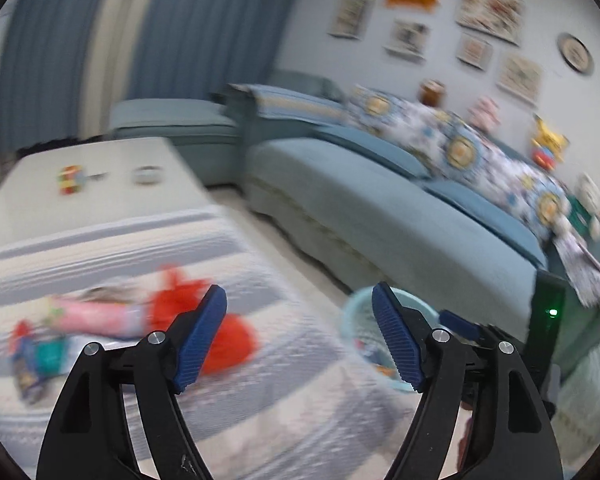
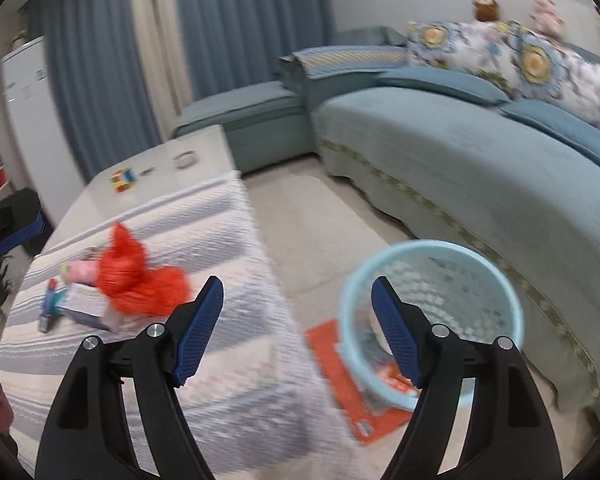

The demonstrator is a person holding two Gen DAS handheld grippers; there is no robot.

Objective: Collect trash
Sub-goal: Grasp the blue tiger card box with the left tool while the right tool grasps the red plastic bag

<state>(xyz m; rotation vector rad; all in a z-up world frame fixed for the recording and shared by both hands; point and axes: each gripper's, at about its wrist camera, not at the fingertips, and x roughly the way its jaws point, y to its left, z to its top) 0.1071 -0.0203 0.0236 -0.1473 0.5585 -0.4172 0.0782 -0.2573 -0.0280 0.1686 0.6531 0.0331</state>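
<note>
A crumpled red plastic bag point(image 1: 224, 332) point(image 2: 140, 284) lies on the striped tablecloth with a pink wrapper point(image 1: 96, 318) point(image 2: 82, 270) and a blue packet point(image 1: 36, 364) point(image 2: 52, 304) beside it. A light blue mesh waste basket point(image 2: 432, 320) point(image 1: 364, 316) stands on the floor to the right of the table, with some trash inside. An orange flat wrapper point(image 2: 340, 376) lies on the floor under it. My left gripper point(image 1: 298, 340) is open and empty above the table edge. My right gripper point(image 2: 298, 332) is open and empty between table and basket.
A blue sofa point(image 2: 460, 160) with floral cushions runs along the right. The white table's far end point(image 2: 160, 184) holds a colour cube point(image 2: 122, 180) and a small dish point(image 2: 186, 159). Blue curtains hang behind. The right gripper's body shows in the left wrist view point(image 1: 500, 344).
</note>
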